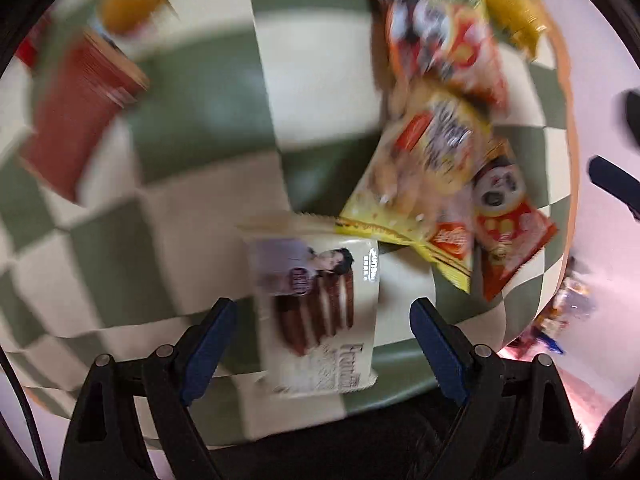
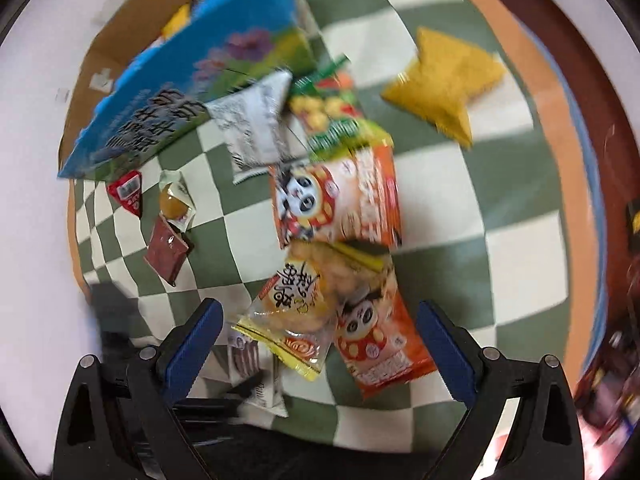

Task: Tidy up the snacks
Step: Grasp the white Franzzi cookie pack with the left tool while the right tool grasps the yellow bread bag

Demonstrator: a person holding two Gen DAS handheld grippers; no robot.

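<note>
Blue-padded fingers of the left gripper (image 1: 322, 334) fill the bottom of the left wrist view, jaws standing wide apart with nothing pressed between them. Between those jaws, lying flat on the green-and-cream checked cloth (image 1: 192, 128) that covers the desk, is a white wafer packet (image 1: 320, 312) printed with brown sticks. Its long axis runs roughly along the line the gripper points, so the jaws straddle its short width; one pad sits just off each long edge, clear of the wrapper. That, I judge, is the packet this hand is lined up for, and a straight closing would catch it across the narrow way.

Just beyond its far end a yellow rice-cracker packet (image 1: 424, 184) overlaps the corner, with a small orange panda packet (image 1: 508, 232) beside that, so a lift may drag the neighbour.

From the right wrist view, the right gripper (image 2: 320, 344) is likewise spread open and empty, poised over the yellow packet (image 2: 296, 312) and the small panda packet (image 2: 380, 344), which lie side by side and partly overlapping between its fingers. The white packet (image 2: 256, 372) shows only at this view's lower edge, partly hidden, so the left hand is better placed for it.

A larger panda bag (image 2: 336, 200), a mustard-yellow bag (image 2: 444, 80) and a blue bag (image 2: 208, 80) lie farther off
</note>
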